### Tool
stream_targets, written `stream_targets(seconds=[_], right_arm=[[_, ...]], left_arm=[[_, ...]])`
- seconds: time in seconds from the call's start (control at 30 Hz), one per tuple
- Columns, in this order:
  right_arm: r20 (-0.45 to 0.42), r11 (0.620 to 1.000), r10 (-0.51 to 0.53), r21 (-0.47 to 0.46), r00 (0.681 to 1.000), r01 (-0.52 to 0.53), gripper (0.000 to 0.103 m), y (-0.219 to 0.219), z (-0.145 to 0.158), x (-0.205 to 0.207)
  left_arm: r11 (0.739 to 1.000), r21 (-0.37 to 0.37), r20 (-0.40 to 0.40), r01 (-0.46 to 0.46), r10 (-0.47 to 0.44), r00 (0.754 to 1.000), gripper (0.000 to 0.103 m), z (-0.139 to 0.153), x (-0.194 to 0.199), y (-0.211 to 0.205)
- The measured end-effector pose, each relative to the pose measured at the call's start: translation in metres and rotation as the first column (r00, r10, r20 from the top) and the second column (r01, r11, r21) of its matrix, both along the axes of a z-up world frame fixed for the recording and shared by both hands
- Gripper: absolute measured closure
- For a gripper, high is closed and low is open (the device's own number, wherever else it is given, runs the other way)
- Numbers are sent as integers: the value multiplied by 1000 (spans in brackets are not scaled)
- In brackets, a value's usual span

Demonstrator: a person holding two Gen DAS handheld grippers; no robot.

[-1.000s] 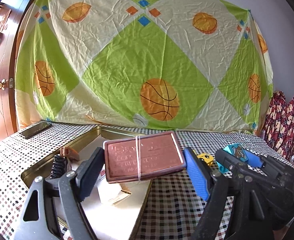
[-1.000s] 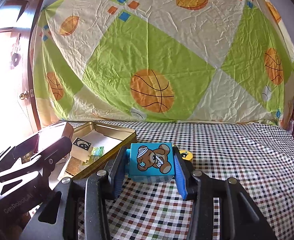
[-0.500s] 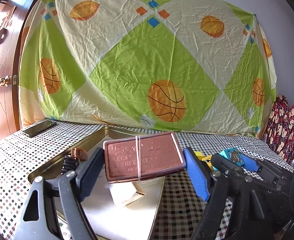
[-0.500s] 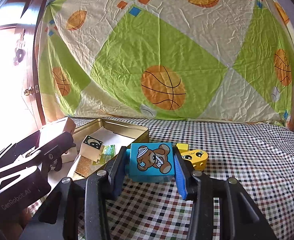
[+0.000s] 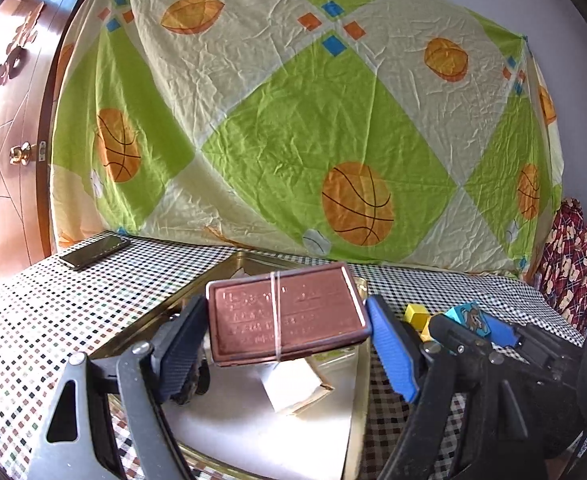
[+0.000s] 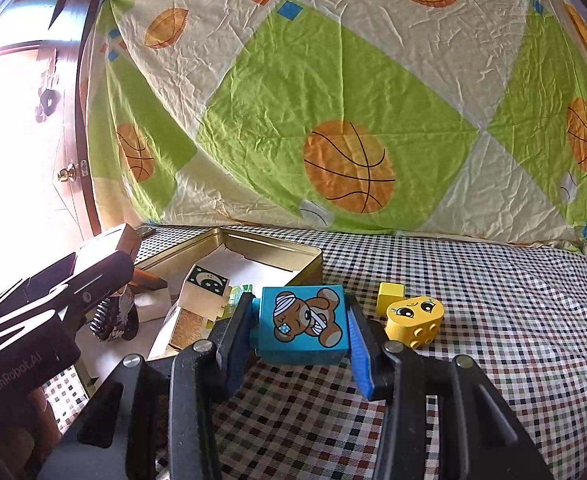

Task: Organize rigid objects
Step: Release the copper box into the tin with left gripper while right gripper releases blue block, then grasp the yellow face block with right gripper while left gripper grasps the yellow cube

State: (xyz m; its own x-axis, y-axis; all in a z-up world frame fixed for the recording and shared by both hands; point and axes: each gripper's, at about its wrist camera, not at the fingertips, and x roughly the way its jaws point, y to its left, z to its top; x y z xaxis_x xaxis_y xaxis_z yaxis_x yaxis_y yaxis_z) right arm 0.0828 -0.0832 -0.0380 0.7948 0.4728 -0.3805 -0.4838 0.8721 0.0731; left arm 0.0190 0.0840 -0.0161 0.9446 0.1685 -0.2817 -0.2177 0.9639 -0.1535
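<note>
The left gripper has its fingers clamped on the ends of a brown embossed case bound by a rubber band, held above the open gold tin. The risk, as I judge it, is the case coming down on the white box lying beneath it and settling crooked, or clipping the tin's rim. The right gripper holds the blue bear block between its fingers, just off the tin's right wall above the checked surface; a narrow hold could let it twist free. A yellow face block sits nearby. Compared with a second ago, both grippers have advanced slightly, the case further over the tin.
</note>
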Motion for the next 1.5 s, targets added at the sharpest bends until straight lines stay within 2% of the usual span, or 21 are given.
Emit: stream_targets(seconds=[0.13,0.27,0.5,0.67,0.9,1.0,1.13,1.17,1.23,1.33,1.5], right_arm=[[1,999,43,7,999,-43,58,14,6,-3],[-4,994,105,-15,994,-105,58,36,12,-6],[-82,975,215,-31,973,-218,57,74,13,-1],[-149,973,217,-42,965,-225,57,87,-1,15],[-248,977,189,-53,950,-208,57,98,-16,54],[-268,974,204,-42,942,-223,57,103,-17,66],[-265,976,206,-16,942,-218,39,98,-15,70],[-264,976,210,1,941,-218,33,94,-14,71],[-256,976,216,43,942,-212,28,84,-10,70],[-238,979,204,68,950,-194,26,68,-4,67],[-196,991,134,48,971,-127,26,30,2,64]], left_arm=[[999,8,-17,-45,45,999,23,2,-3,20],[996,33,-69,-79,81,994,23,0,1,34],[993,46,-145,-112,117,983,23,-12,8,52],[993,44,-194,-110,116,974,23,-18,18,60],[987,135,-264,-88,121,957,24,-23,41,53],[982,152,-283,-115,155,947,14,-24,47,59],[982,119,-271,-144,172,947,0,-22,43,70],[983,108,-262,-149,173,950,0,-21,40,71],[985,90,-254,-150,168,953,0,-17,38,71],[987,87,-248,-132,150,957,0,-10,38,63],[996,59,-238,-60,72,969,0,3,43,36]])
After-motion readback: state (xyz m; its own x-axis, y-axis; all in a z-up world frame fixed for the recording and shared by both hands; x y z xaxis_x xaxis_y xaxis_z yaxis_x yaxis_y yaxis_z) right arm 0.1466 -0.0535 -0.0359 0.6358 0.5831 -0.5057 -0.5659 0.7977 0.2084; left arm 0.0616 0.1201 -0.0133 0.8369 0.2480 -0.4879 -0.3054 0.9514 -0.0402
